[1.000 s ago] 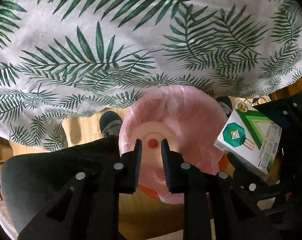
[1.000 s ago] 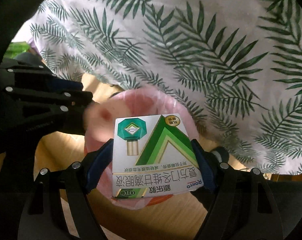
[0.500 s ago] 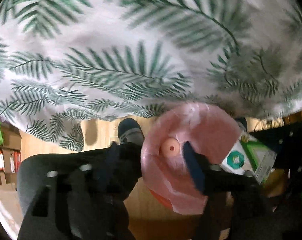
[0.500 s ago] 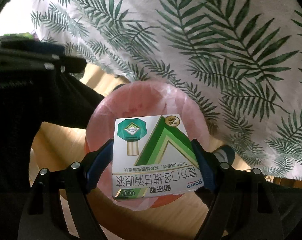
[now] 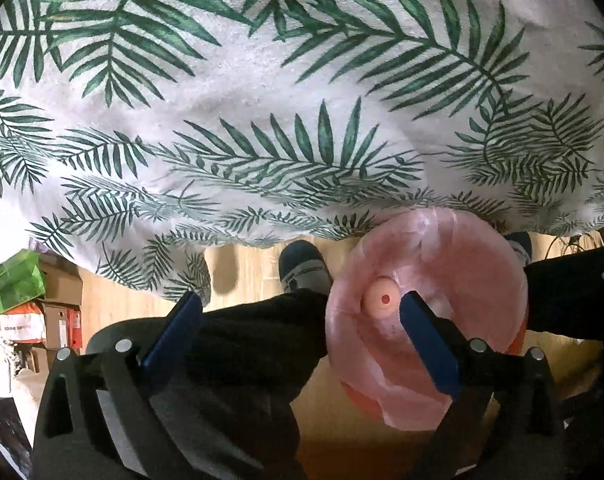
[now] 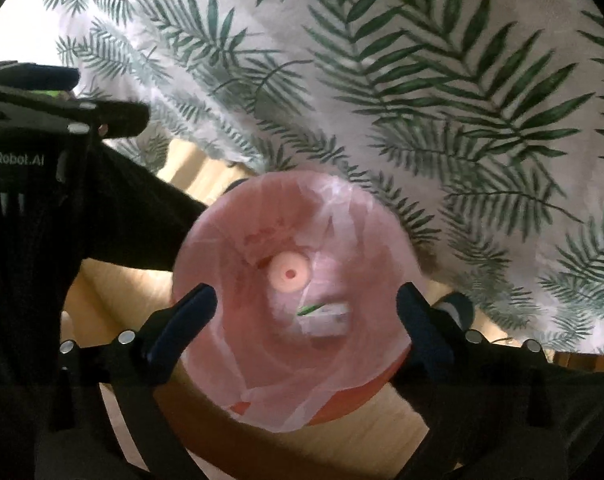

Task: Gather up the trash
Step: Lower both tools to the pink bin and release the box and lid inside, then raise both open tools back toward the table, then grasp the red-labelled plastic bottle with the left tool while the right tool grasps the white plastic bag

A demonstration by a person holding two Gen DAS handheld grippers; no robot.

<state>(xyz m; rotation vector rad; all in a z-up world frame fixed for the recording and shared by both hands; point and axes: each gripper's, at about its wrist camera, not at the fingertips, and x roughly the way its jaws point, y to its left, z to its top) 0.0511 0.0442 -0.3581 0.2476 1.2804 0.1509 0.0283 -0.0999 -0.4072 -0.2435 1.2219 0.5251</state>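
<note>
Right gripper (image 6: 306,312): jaws have just been opening and stand wide and empty, poised straight above the bin, which fits a drop into it.
Left gripper (image 5: 300,316): jaws likewise just spread, nothing between them; it hangs off to the bin's side, over a dark trouser leg (image 5: 254,344).
Tablecloth (image 5: 302,100): white with green palm fronds, draping over the table edge just behind the bin.
Trash bin (image 6: 294,292): stands on the wooden floor, lined with a pink bag, mouth up.
Eye-drop box (image 6: 324,318): lies inside the liner, blurred.
Pink cap (image 6: 289,273): small round piece with a red dot, beside the box.
View difference: only the right wrist view shows the box; only the left shows a green bag (image 5: 12,284).
</note>
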